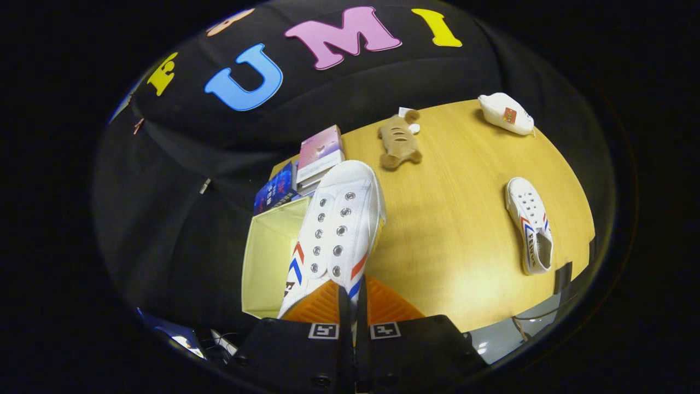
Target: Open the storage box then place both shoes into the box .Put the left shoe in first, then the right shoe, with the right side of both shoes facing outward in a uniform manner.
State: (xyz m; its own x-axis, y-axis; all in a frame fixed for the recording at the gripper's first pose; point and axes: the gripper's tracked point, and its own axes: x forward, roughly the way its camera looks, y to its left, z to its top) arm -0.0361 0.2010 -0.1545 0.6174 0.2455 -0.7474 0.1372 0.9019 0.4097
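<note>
Gripper [353, 306]: jaws clamped on white sneaker [339, 224]; held over open storage box [268, 257]
Second sneaker [530, 224]: lay apart on wooden table [459, 241]

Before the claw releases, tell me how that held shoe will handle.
The held shoe looks soft canvas, so the upper probably flexes where the claw pinches it. It hangs toe-outward, likely light. Over the open box, it may tip sideways.
</note>
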